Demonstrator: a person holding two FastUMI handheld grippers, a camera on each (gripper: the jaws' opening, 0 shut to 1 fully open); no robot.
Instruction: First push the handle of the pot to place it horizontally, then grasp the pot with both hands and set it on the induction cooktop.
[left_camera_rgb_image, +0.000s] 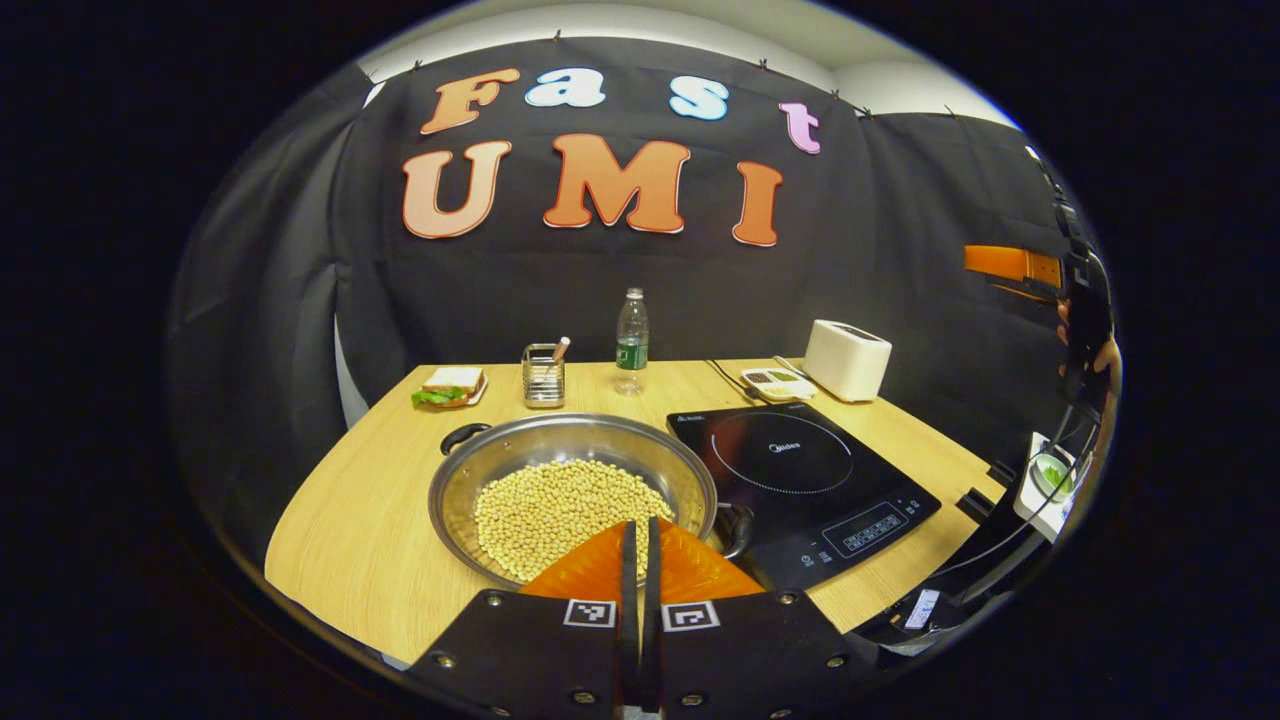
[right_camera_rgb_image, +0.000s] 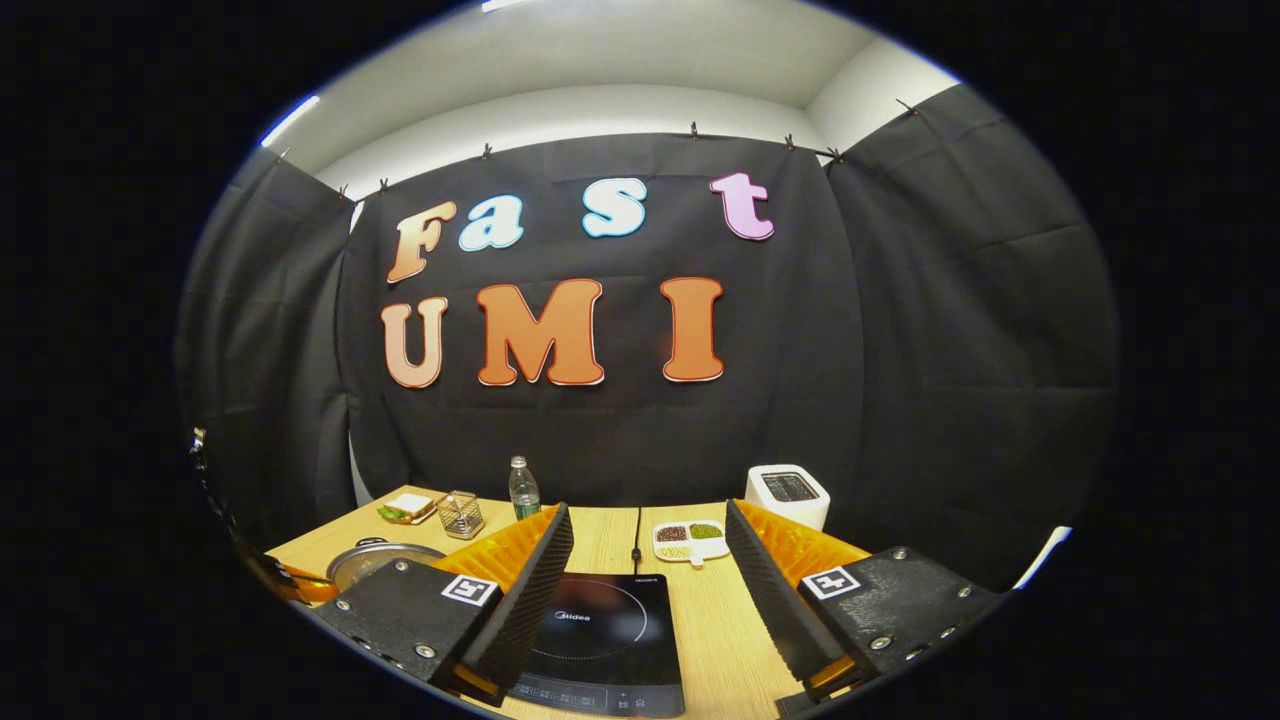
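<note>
On the table (left_camera_rgb_image: 360, 540), the pot (left_camera_rgb_image: 575, 500) sits just left of the cooktop (left_camera_rgb_image: 800, 480), its rim close against the cooktop's near left edge. It is a wide steel pot holding a bed of pale beans (left_camera_rgb_image: 560, 510). One handle (left_camera_rgb_image: 462, 436) sticks out at the far left, the other (left_camera_rgb_image: 735, 528) at the near right, beside the cooktop, so the pair lies on a diagonal across the table.

In the left gripper view, the left gripper (left_camera_rgb_image: 640, 560) hovers over the pot's near rim, jaws drawn nearly together with a thin slit between them and nothing in them. The near-right handle lies just to its right.

In the right gripper view, the right gripper (right_camera_rgb_image: 645, 570) is spread wide above the cooktop (right_camera_rgb_image: 600, 630), gripping nothing; the pot (right_camera_rgb_image: 375, 560) shows well off to its left, at the edge of the view.

Along the table's far side stand a toaster (left_camera_rgb_image: 848, 358), a bottle (left_camera_rgb_image: 632, 340), a wire holder (left_camera_rgb_image: 543, 376), a sandwich (left_camera_rgb_image: 450, 385) and a small divided dish (left_camera_rgb_image: 778, 380).
</note>
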